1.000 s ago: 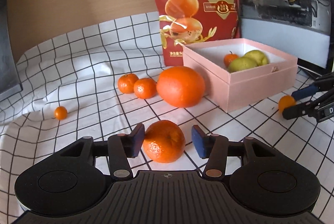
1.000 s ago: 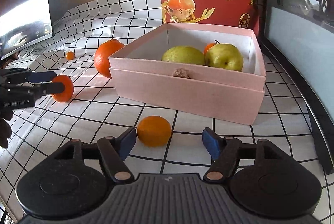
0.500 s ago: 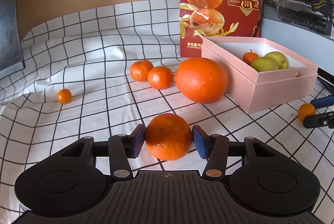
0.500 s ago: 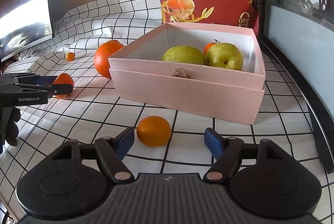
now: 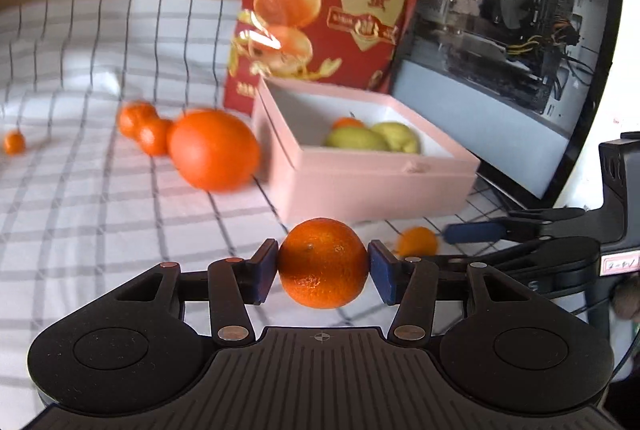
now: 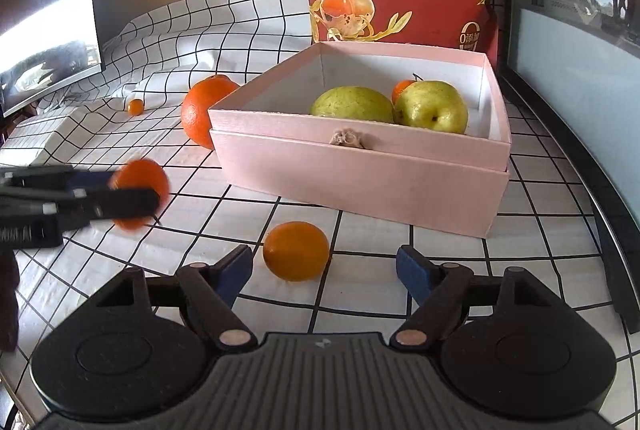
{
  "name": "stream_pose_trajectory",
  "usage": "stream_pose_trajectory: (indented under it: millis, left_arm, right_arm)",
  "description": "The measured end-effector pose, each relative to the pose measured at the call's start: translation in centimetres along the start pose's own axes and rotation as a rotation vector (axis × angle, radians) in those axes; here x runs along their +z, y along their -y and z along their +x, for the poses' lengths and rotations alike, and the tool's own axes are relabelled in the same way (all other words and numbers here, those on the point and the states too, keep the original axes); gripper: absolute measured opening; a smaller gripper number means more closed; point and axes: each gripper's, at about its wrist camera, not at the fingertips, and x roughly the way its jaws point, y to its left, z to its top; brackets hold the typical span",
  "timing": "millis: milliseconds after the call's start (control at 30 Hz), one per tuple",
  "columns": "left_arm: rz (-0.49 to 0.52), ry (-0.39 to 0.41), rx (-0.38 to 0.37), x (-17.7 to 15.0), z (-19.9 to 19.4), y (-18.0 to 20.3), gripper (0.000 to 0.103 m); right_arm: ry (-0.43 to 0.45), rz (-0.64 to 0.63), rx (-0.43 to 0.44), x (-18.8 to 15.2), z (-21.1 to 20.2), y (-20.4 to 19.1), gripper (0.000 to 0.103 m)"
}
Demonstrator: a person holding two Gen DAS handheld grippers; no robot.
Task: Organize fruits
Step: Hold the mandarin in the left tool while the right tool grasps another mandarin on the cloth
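My left gripper [image 5: 323,266] is shut on a mandarin [image 5: 323,264] and holds it above the checked cloth, in front of the pink box [image 5: 360,189]. From the right wrist view the held mandarin [image 6: 140,185] hangs at the left, blurred. My right gripper [image 6: 324,270] sits low by the box front [image 6: 360,181]; its jaws are opening and do not touch the small orange [image 6: 296,251] lying just ahead of the left finger. Two green pears [image 6: 352,105] and a small mandarin [image 6: 402,89] lie in the box.
A large orange [image 5: 214,149], two mandarins [image 5: 154,135] and a tiny one [image 5: 14,143] lie on the cloth left of the box. A red snack bag [image 5: 328,9] stands behind it. A glass-sided computer case [image 5: 520,29] borders the right, a dark screen [image 6: 48,57] the left.
The left gripper closed on the mandarin, lifted it and carried it right, toward the box front. The right gripper stayed put while its jaws widened around the small orange.
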Motion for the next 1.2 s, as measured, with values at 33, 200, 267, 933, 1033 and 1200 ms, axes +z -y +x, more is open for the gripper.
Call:
stream_pose_trajectory:
  millis: [33, 200, 267, 933, 1033, 1200]
  left_arm:
    - [-0.015, -0.007, 0.008, -0.3, 0.4, 0.4, 0.055]
    - [-0.051, 0.009, 0.067, -0.6, 0.9, 0.9, 0.055]
    - [-0.053, 0.01, 0.095, -0.6, 1.0, 0.7, 0.055]
    - [-0.051, -0.052, 0.066, -0.6, 1.8, 0.6, 0.056]
    - [-0.016, -0.058, 0.096, -0.6, 1.9, 1.2, 0.055]
    - [0.01, -0.052, 0.135, -0.7, 1.9, 1.9, 0.054]
  right_arm:
    - [-0.003, -0.006, 0.0, 0.0, 0.0, -0.1, 0.082]
    - [-0.02, -0.047, -0.02, 0.1, 0.4, -0.7, 0.084]
    - [-0.026, -0.062, -0.039, 0.1, 0.5, -1.0, 0.085]
    - [-0.105, -0.173, 0.034, 0.2, 0.3, -0.4, 0.096]
    - [-0.082, -0.178, -0.056, -0.1, -0.5, 0.3, 0.093]
    - [-0.066, -0.17, -0.063, -0.1, -0.9, 0.9, 0.083]
